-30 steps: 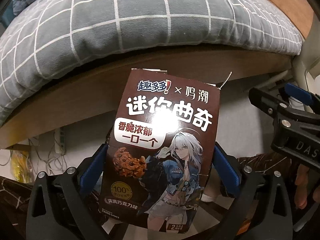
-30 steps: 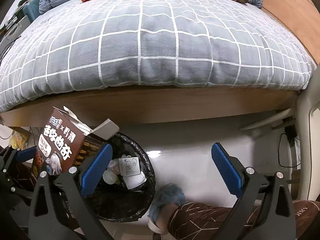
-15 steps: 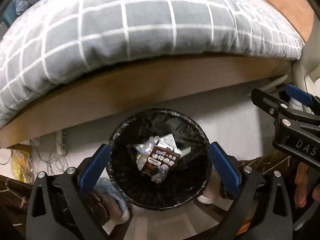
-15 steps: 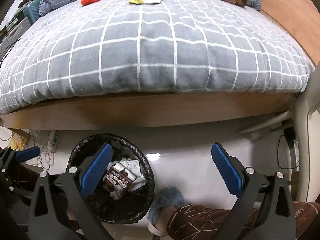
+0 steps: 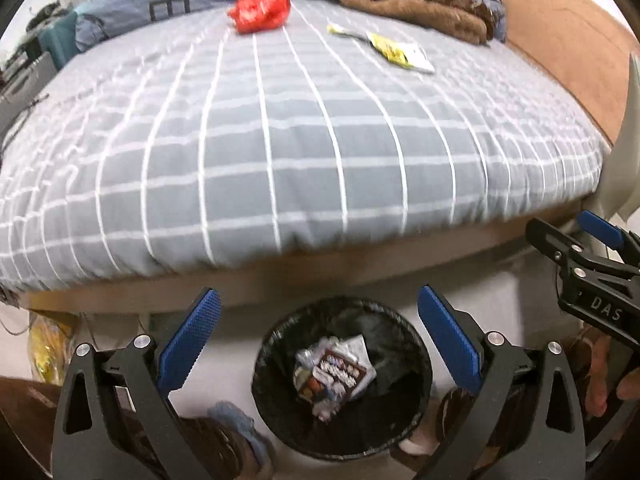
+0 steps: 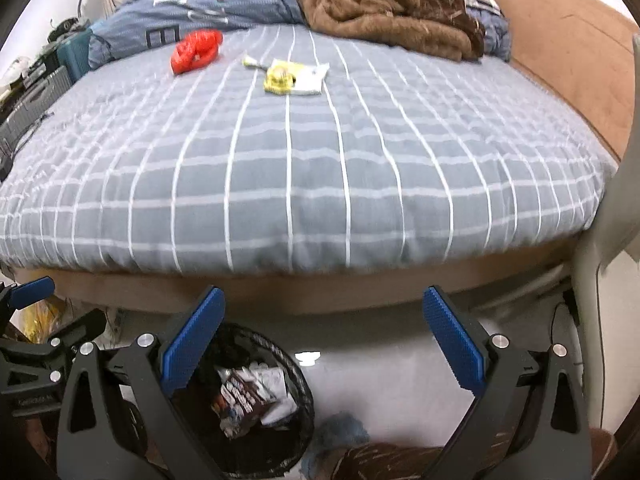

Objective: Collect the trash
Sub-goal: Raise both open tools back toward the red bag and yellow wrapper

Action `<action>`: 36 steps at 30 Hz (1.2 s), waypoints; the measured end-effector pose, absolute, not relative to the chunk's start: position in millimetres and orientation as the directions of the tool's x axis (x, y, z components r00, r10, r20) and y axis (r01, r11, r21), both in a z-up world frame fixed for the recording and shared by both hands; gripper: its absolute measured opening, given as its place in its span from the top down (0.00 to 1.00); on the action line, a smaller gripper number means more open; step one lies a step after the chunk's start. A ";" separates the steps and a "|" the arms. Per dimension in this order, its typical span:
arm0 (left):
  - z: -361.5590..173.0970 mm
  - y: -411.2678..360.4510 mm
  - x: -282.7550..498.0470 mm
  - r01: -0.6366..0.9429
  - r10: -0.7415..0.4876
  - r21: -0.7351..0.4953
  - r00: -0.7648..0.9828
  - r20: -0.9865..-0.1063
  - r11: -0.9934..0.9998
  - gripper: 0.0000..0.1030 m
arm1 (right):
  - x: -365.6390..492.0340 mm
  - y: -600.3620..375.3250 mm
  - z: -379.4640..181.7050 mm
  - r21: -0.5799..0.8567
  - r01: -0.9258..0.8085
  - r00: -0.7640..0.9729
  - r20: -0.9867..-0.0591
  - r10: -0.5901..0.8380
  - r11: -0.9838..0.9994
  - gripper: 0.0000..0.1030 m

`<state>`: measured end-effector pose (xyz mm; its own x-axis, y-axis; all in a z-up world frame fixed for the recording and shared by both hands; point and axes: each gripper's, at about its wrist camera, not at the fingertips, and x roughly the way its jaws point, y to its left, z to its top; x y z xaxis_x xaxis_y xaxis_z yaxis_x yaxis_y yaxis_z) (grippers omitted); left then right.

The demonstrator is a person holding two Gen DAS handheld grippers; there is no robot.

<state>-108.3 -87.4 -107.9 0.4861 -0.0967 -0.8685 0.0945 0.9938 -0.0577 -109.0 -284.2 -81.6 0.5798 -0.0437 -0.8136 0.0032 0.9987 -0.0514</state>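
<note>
Both the left tongs (image 5: 318, 328) and right tongs (image 6: 324, 326) hung apart and empty above the bin (image 5: 416, 392), which held the cookie box (image 5: 332, 376). A red wrapper (image 6: 196, 51) and yellow packet (image 6: 286, 76) lay far up the bed (image 6: 304, 168), awaiting collection.

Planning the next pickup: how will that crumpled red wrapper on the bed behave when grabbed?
The crumpled red plastic wrapper looks thin and creased, so probably floppy and very light. Its glossy surface may slip. It rests on the soft grey checked bedcover, so pushing may just slide it.
</note>
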 end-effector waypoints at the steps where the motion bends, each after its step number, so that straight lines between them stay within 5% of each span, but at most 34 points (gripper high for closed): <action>1: -103.1 -85.7 -104.5 0.092 -0.093 -0.054 0.502 -0.860 0.994 0.06 | -106.3 -283.0 -76.2 -0.049 0.004 0.594 -0.803 -0.042 0.999 0.07; 14: -60.4 -75.5 -59.0 0.092 -0.090 -0.041 0.626 -0.774 0.995 0.06 | -61.3 -268.2 -34.4 0.005 0.005 0.694 -0.720 0.001 1.000 0.07; 36: -45.5 -61.2 49.1 0.072 -0.076 -0.038 0.665 -0.743 0.997 0.06 | 31.3 -252.0 -42.2 -0.028 -0.015 0.687 -0.727 -0.010 0.999 0.07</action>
